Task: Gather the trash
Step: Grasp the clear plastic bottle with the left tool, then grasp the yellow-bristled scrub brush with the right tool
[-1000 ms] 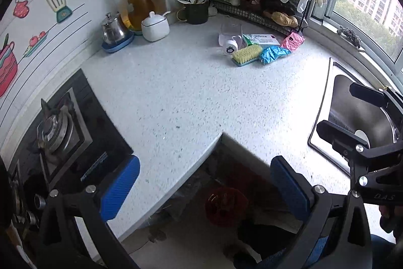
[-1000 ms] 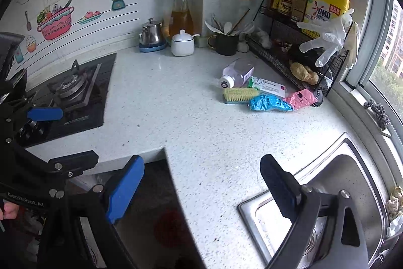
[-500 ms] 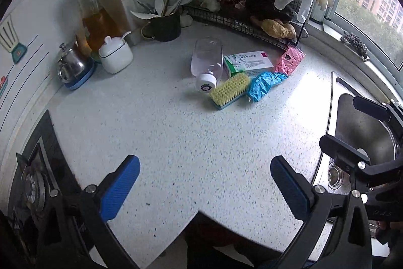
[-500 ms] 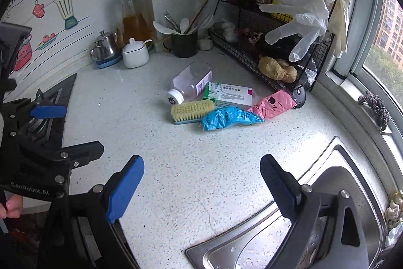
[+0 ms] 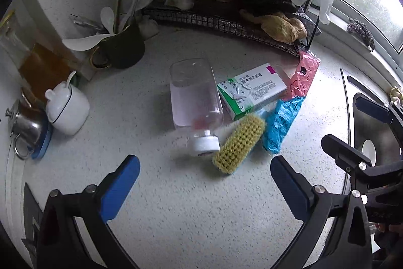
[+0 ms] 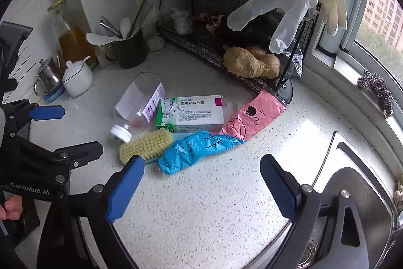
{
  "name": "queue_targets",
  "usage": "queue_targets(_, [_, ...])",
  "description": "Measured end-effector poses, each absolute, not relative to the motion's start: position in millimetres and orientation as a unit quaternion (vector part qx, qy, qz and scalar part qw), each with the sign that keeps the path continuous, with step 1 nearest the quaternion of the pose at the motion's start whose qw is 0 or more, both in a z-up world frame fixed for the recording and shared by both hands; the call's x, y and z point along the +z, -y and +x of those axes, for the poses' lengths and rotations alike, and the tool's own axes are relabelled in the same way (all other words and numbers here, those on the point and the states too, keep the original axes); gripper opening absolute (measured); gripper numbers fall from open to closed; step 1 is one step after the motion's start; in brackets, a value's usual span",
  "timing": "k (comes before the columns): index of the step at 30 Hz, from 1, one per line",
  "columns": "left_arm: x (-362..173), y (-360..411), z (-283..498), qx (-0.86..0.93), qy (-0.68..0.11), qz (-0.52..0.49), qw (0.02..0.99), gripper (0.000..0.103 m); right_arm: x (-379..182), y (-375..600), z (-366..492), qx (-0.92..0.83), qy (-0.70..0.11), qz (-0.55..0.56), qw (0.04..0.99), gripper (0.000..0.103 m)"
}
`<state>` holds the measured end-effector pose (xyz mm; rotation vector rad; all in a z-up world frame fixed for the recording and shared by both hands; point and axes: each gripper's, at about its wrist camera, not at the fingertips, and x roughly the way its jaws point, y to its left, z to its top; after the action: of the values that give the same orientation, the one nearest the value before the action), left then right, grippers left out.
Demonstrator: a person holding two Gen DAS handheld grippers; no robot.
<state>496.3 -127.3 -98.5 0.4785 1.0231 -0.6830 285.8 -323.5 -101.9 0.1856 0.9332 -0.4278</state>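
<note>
Hovering both claws wide open and empty over the tabletop (image 5: 176, 206), I judge the clear bottle (image 5: 195, 102) nearest my left claw (image 5: 205, 184): straight ahead, on its side, cap toward me. My right claw (image 6: 201, 183) faces the blue wrapper (image 6: 194, 151), lying slantwise, pink wrapper (image 6: 252, 119) beyond.

Right gripper (image 6: 201, 183) hovers agape above blue wrapper (image 6: 194, 151).
</note>
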Motion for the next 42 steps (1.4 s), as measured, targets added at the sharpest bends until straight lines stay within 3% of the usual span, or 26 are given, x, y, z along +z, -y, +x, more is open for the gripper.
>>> queue_targets(24, [-163, 186, 599, -0.358, -0.525, 0.234, 0.736, 0.103, -140, 379, 354, -0.248, -0.493, 0.096, 0.828, 0.093])
queue_targets(32, [-180, 189, 615, -0.363, -0.547, 0.22, 0.721, 0.076, -148, 377, 368, -0.25, -0.504, 0.09, 0.822, 0.093])
queue_targets(42, [-158, 141, 593, -0.363, -0.521, 0.218, 0.741, 0.074, -147, 348, 374, -0.235, -0.499, 0.102, 0.828, 0.093])
